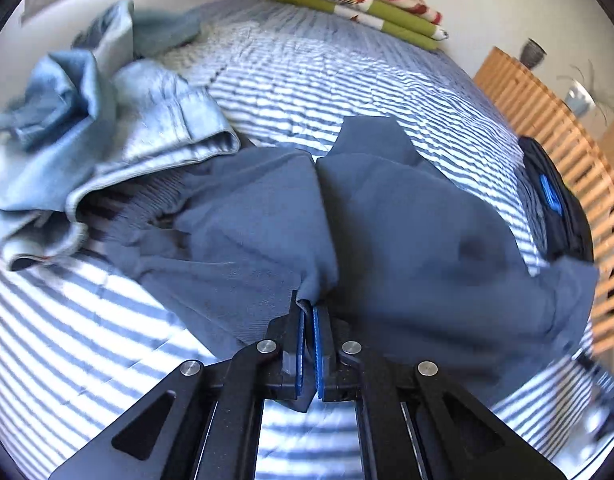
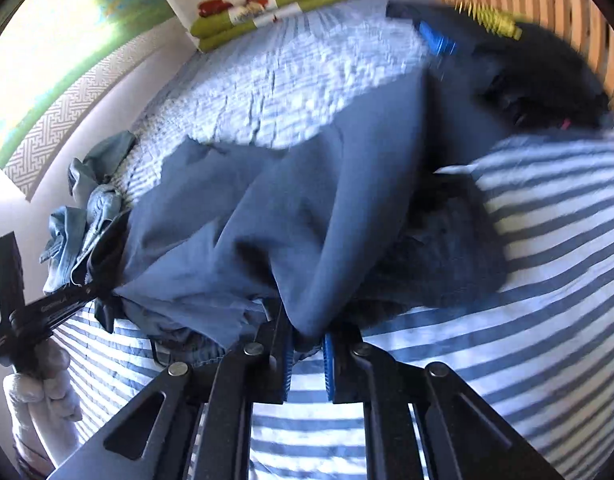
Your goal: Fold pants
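You have the left hand-held gripper (image 1: 309,312) and right hand-held gripper (image 2: 309,346) each clenched on the rumpled blue pants (image 1: 407,240), so every fold remains.

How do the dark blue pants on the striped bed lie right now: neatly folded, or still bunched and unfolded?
Bunched, not folded. The dark blue pants lie rumpled with loose creases across the striped bedspread, an edge pinched in each gripper.

Striped bed (image 1: 307,80): blue pants (image 1: 387,216), jeans (image 1: 119,132), folded blanket (image 1: 359,0).
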`<state>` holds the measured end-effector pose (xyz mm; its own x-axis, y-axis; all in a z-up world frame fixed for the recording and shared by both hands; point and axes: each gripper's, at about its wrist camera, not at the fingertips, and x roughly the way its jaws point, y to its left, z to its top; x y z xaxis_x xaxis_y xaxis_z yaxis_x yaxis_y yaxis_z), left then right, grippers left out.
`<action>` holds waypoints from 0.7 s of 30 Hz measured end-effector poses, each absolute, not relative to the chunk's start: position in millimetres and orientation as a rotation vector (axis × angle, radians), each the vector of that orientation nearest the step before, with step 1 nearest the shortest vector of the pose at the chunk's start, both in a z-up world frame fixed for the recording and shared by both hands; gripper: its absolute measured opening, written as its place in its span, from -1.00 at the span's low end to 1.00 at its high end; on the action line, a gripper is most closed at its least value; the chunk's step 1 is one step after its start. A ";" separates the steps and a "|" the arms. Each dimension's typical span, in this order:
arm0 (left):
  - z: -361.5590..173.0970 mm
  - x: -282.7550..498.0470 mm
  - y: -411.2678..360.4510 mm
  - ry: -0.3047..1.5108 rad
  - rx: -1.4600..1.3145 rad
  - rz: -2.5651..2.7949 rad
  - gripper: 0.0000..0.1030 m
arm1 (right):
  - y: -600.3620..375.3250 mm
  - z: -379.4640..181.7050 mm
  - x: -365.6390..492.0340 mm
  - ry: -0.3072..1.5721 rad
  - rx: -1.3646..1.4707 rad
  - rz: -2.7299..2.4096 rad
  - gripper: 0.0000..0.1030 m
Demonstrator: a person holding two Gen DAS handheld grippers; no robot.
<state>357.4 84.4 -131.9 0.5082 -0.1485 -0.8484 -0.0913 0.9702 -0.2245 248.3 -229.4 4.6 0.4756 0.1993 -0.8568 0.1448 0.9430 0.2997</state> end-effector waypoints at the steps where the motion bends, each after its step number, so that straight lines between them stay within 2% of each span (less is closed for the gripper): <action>1: -127.6 349.3 85.4 1.033 -0.252 -0.042 -0.94 | -235.2 14.7 241.4 1.057 0.344 0.023 -0.82; 11: -72.3 218.1 115.1 0.944 -0.259 -0.112 -0.95 | -331.2 96.1 148.1 0.916 0.300 -0.189 -0.83; 18: -51.2 186.9 164.6 0.924 -0.260 0.060 -0.92 | -420.4 103.9 94.8 0.920 0.339 -0.444 -0.83; 20: -56.7 195.1 175.0 0.958 -0.256 0.109 -0.72 | -432.4 92.4 91.7 0.971 0.360 -0.434 -0.82; 21: -58.1 198.9 176.1 0.972 -0.248 0.138 -0.27 | -433.0 86.5 91.5 0.998 0.348 -0.424 -0.82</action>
